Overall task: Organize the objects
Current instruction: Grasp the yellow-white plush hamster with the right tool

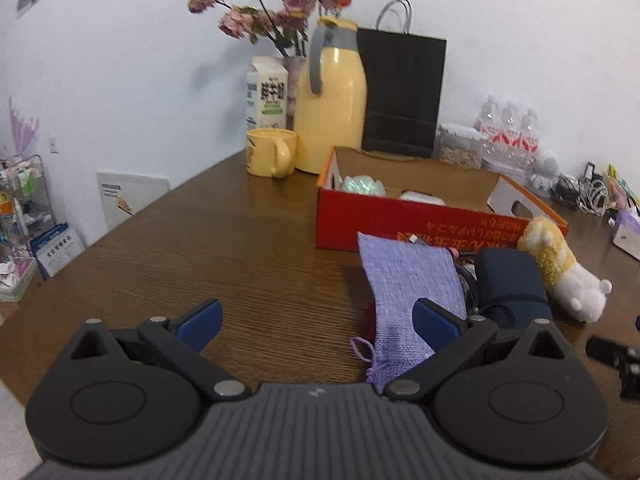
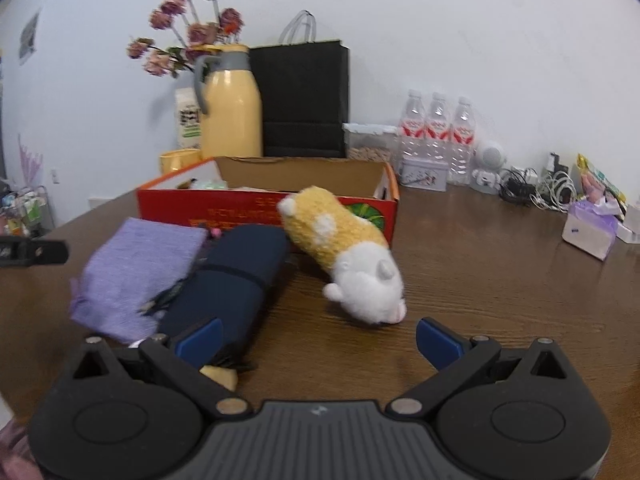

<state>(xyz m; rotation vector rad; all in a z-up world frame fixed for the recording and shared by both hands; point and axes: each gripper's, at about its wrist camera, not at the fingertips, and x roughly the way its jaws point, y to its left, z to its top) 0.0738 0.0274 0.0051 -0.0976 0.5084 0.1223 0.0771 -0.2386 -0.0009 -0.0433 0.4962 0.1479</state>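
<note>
Left wrist: left gripper [image 1: 316,322] wide, empty, low over surface [image 1: 240,248]; purple pouch [image 1: 412,292] by its right finger, could snag.
Right wrist: right gripper [image 2: 318,338] wide, empty; plush toy [image 2: 348,256] ahead, might roll; red box [image 2: 264,208] behind.

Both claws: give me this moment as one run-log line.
left claw open, empty | right claw open, empty | purple pouch, navy roll, plush toy on table, outside red box

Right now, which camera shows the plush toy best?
The right wrist view: the plush toy lies whole and unobstructed ahead of the open right gripper. In the left wrist view it sits far right, partly hidden behind the navy roll.
</note>
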